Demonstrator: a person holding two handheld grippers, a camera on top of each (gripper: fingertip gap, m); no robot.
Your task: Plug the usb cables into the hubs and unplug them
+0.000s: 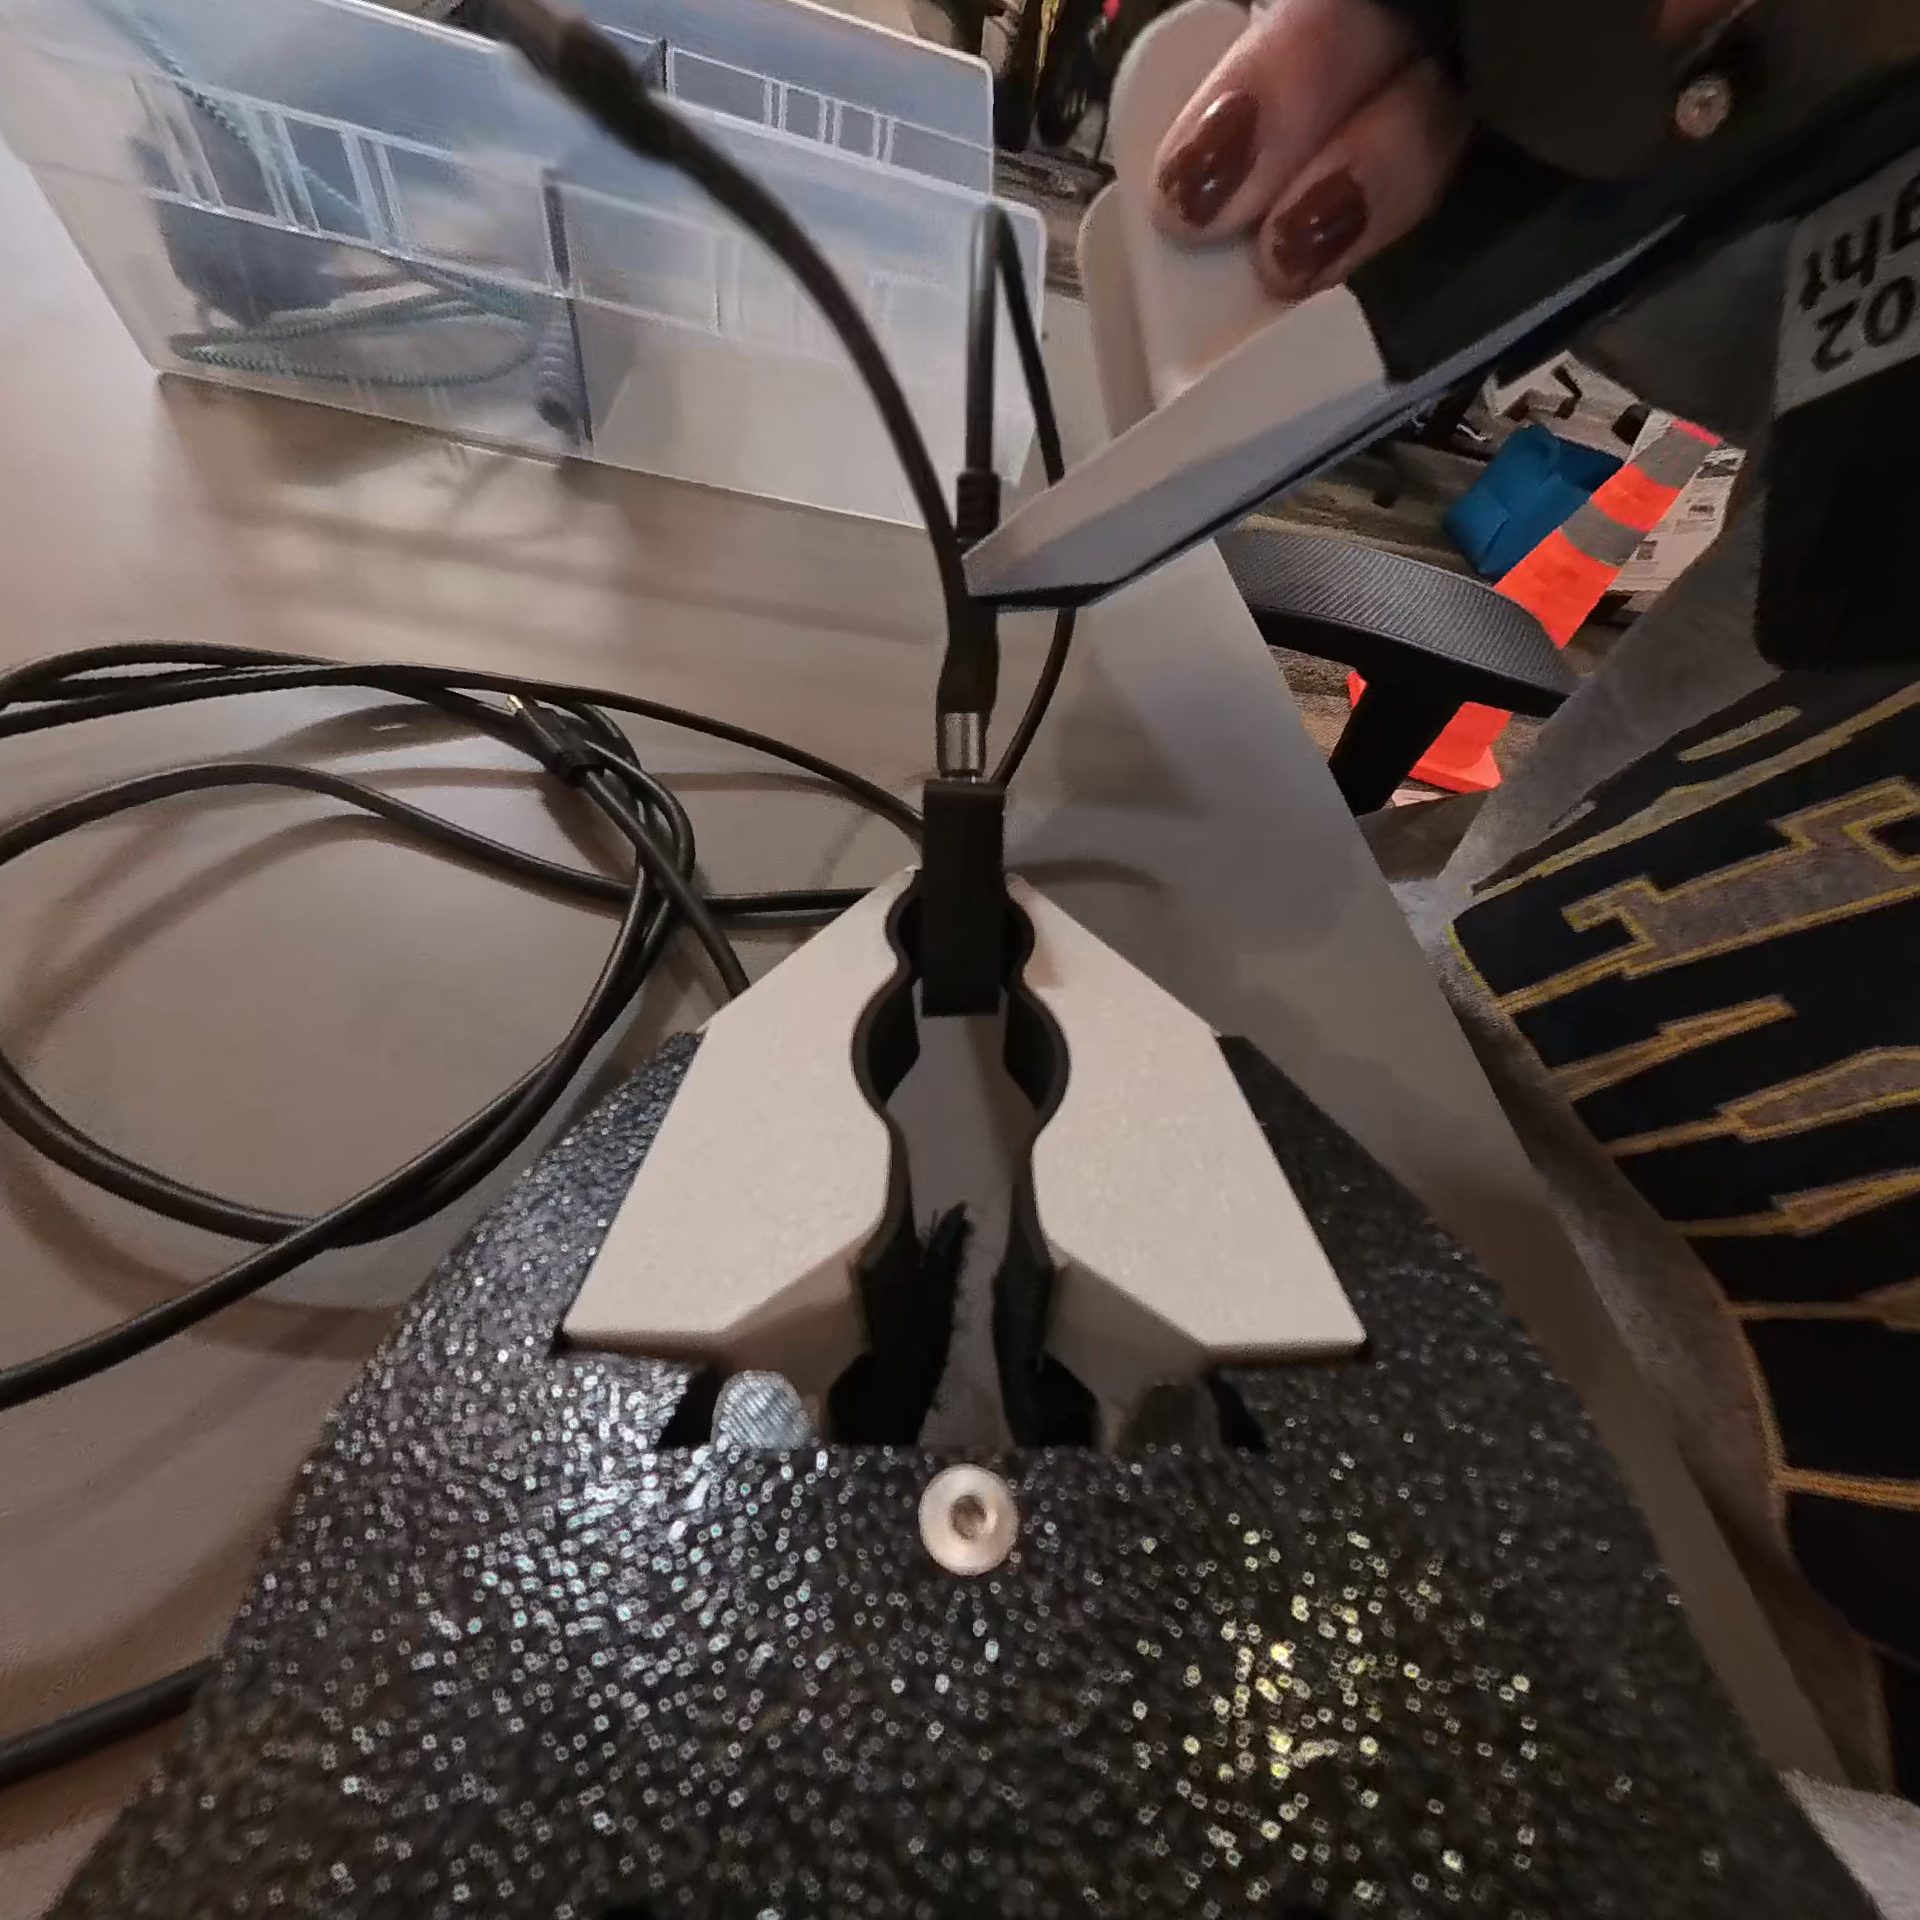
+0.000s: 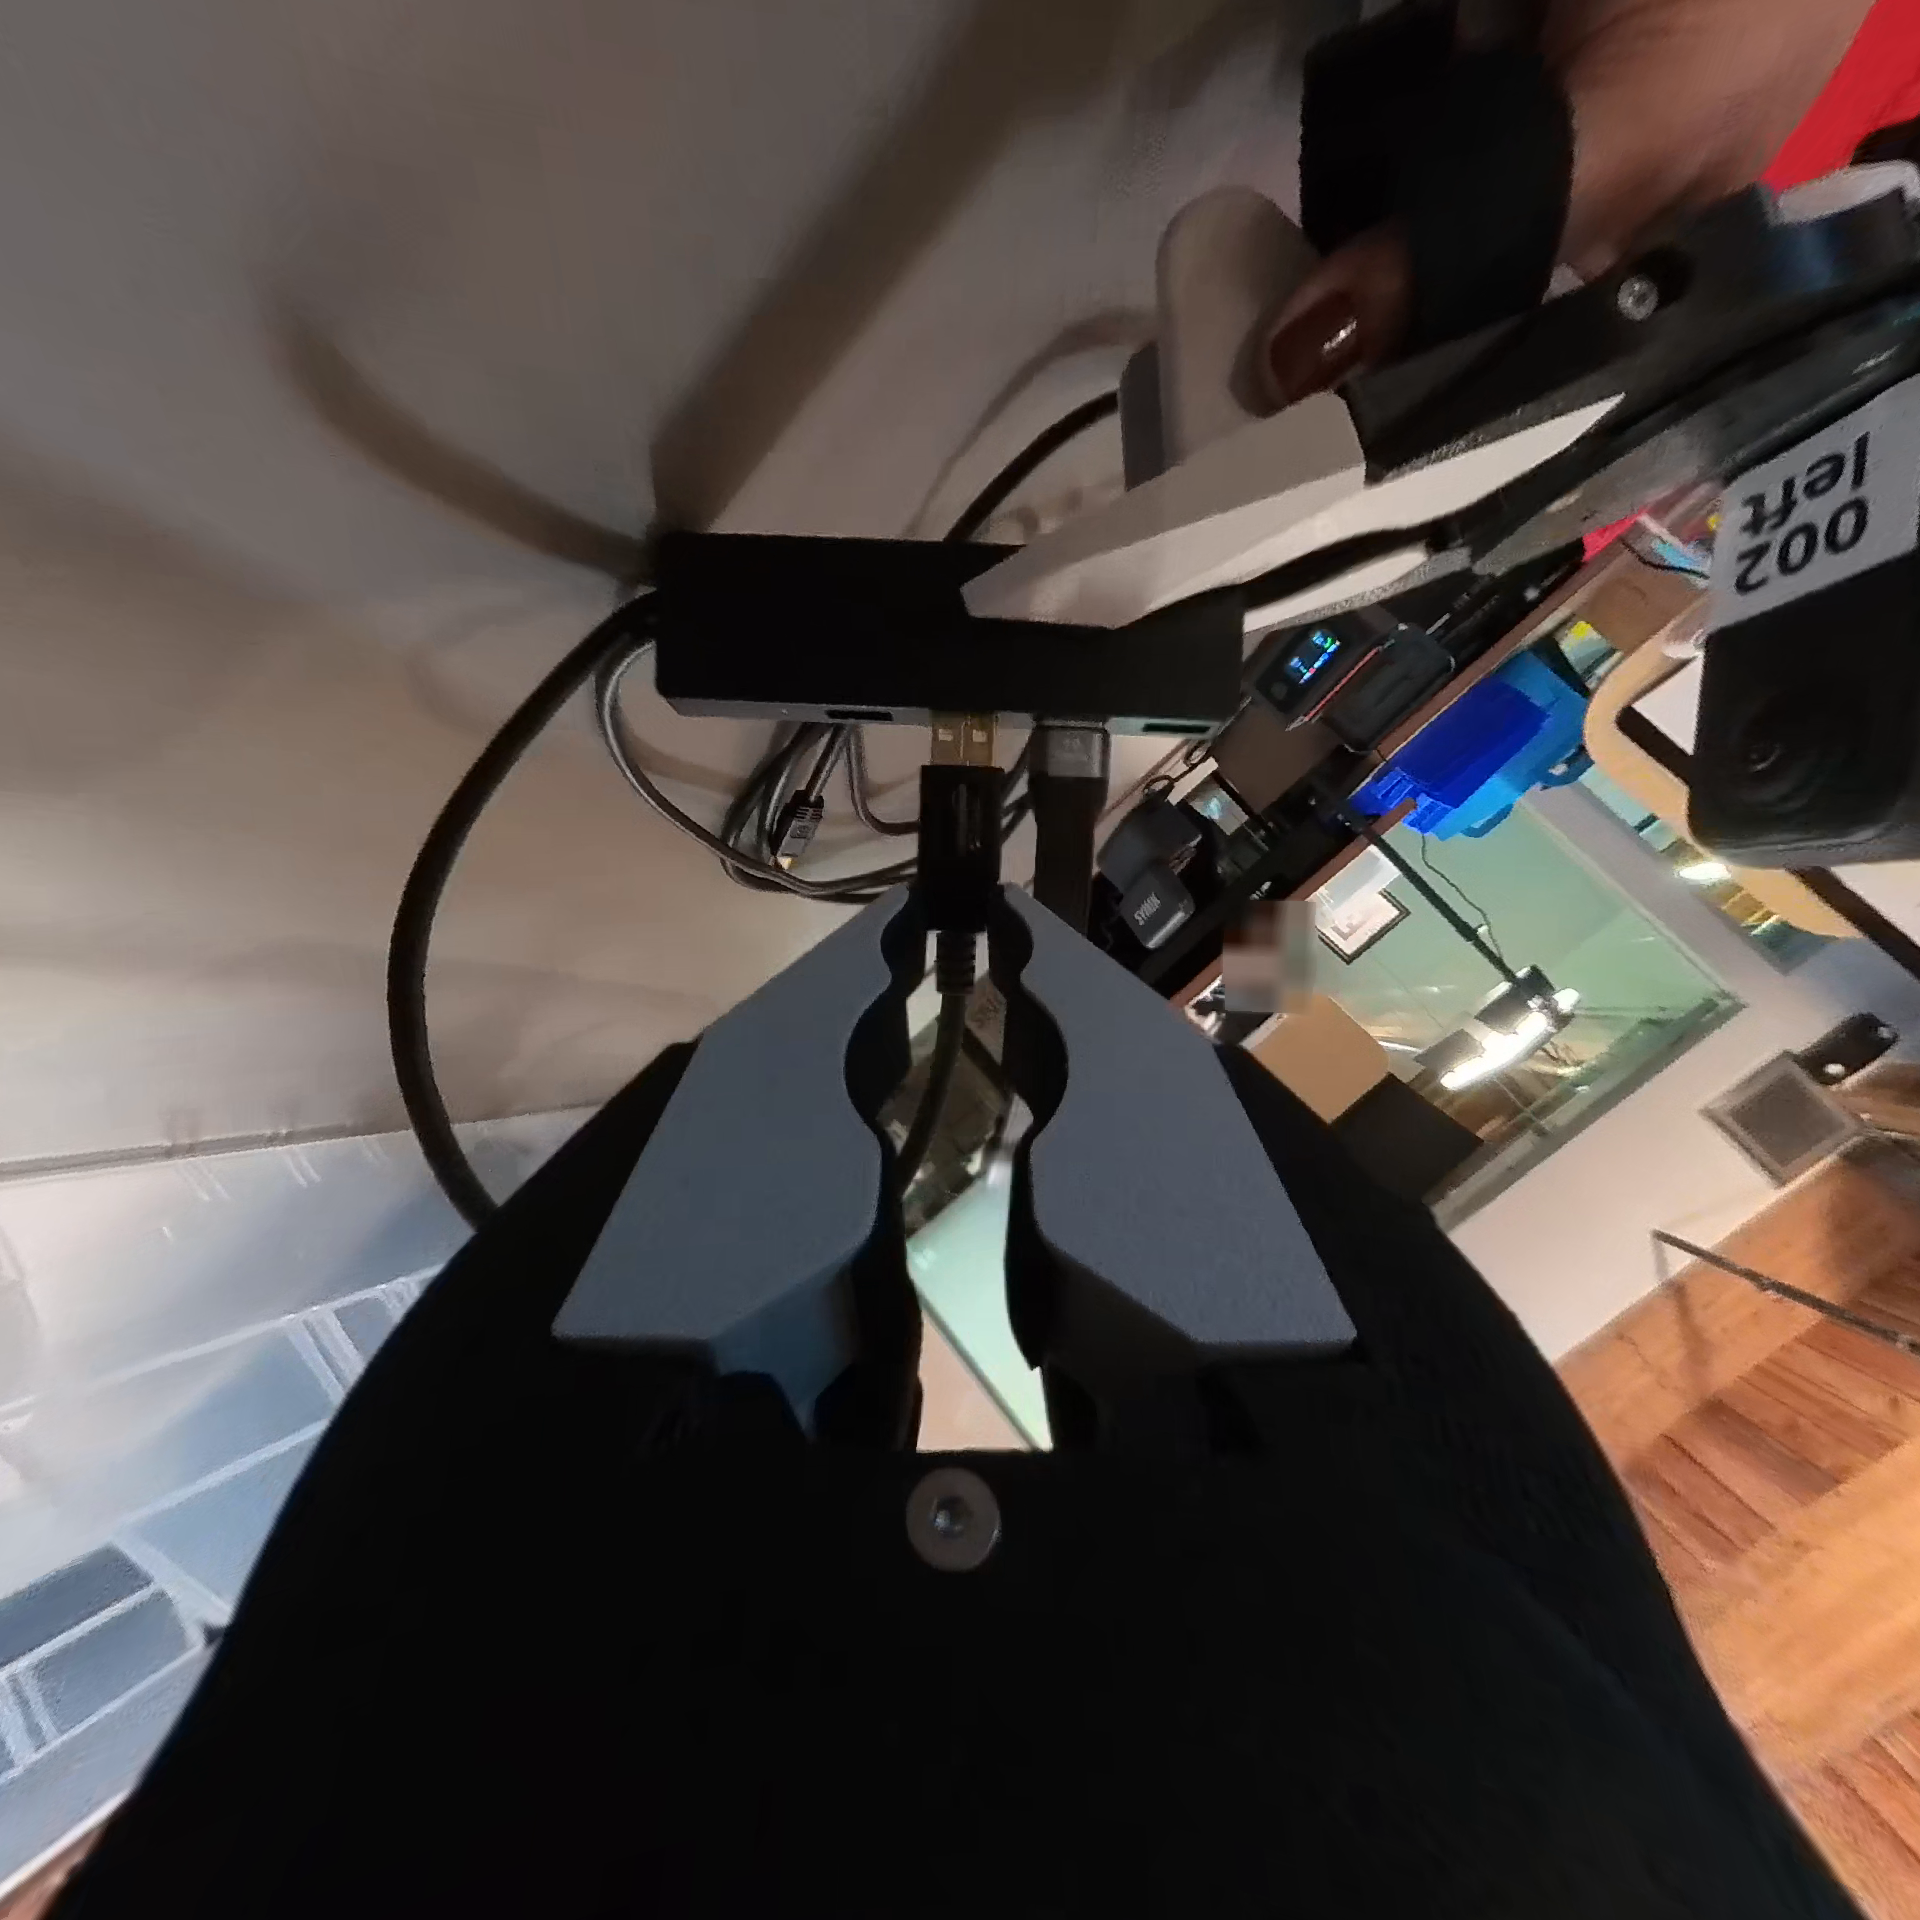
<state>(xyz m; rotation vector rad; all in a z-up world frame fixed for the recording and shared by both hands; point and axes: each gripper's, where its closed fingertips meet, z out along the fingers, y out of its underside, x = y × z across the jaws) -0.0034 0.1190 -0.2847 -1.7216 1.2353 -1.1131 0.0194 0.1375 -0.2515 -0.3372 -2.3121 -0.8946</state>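
In the left wrist view my left gripper is shut on a slim black hub, seen end-on above the beige table. A silver-collared plug sits at the hub's far end. In the right wrist view my right gripper is shut on a black USB plug. Its gold metal tip meets a port on the hub's edge, and most of the metal still shows. A grey plug sits in the neighbouring port. The other gripper's pale finger clamps the hub.
A clear plastic organiser box stands at the back of the table. Loose black cables coil on the left. The table edge runs along the right, with an office chair, an orange cone and a person's patterned clothing beyond it. Spacing between my two grippers at the tips: around 5 centimetres.
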